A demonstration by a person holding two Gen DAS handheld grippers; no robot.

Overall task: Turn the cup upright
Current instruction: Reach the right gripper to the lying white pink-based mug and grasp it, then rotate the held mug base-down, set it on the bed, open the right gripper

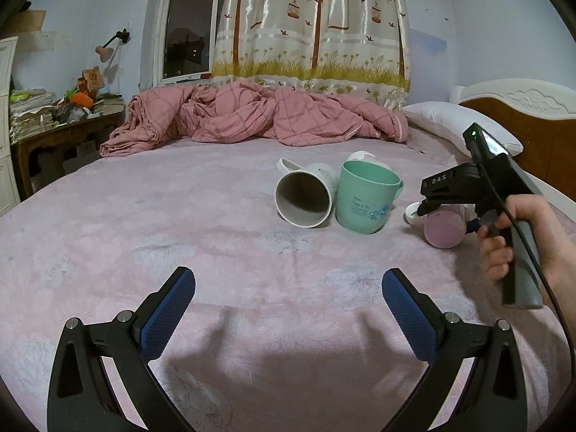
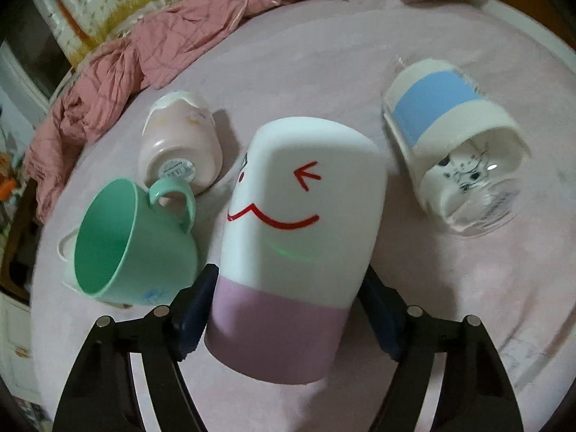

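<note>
A white cup with a purple band and a red drawn face point(image 2: 295, 237) is held between the fingers of my right gripper point(image 2: 284, 309), which is shut on its purple end; its closed base points away from the camera. In the left wrist view the same cup point(image 1: 443, 228) shows as a pink round end under the right gripper point(image 1: 437, 203). My left gripper point(image 1: 288, 309) is open and empty above the bed sheet point(image 1: 216, 244), well short of the cups.
A green mug point(image 1: 365, 199) point(image 2: 126, 244) stands upright. A white mug point(image 1: 306, 194) lies on its side next to it. A pale pink cup point(image 2: 180, 144) and a white-and-blue sleeved glass point(image 2: 457, 144) lie on their sides. A pink quilt point(image 1: 252, 115) and a pillow point(image 1: 453, 122) lie at the back.
</note>
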